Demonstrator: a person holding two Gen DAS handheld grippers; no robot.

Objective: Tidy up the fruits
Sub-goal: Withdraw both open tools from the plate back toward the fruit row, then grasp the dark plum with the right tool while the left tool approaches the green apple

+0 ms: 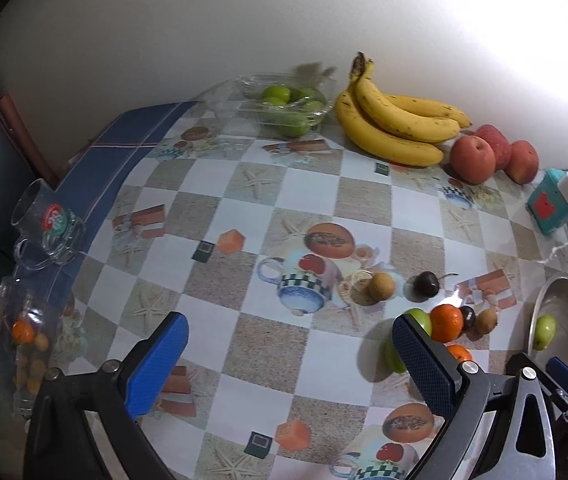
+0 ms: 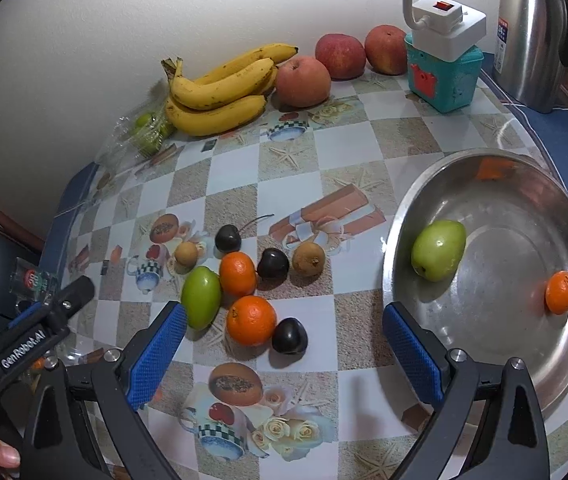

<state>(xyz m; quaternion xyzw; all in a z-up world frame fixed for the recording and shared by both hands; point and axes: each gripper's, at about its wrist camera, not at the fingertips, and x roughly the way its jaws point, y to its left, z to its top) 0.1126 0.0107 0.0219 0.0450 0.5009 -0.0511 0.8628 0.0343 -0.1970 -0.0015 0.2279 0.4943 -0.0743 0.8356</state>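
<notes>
Barely begun: bowl [image 2: 524, 360] at 3 o'clock holds 1 green fruit [image 2: 438, 250] + 1 orange [image 2: 561, 292]; approx. 8 loose in pile [image 2: 250, 280] at 12. Both grippers, left [image 1: 290, 354] & right [image 2: 284, 340], jaws apart, empty.

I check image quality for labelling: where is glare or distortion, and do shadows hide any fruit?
Left wrist view: strong glare whitens the wall; fisheye curves the table edges. Right wrist view: the steel bowl reflects light and orange colour; shadows under the oranges are soft, hiding no fruit.
</notes>
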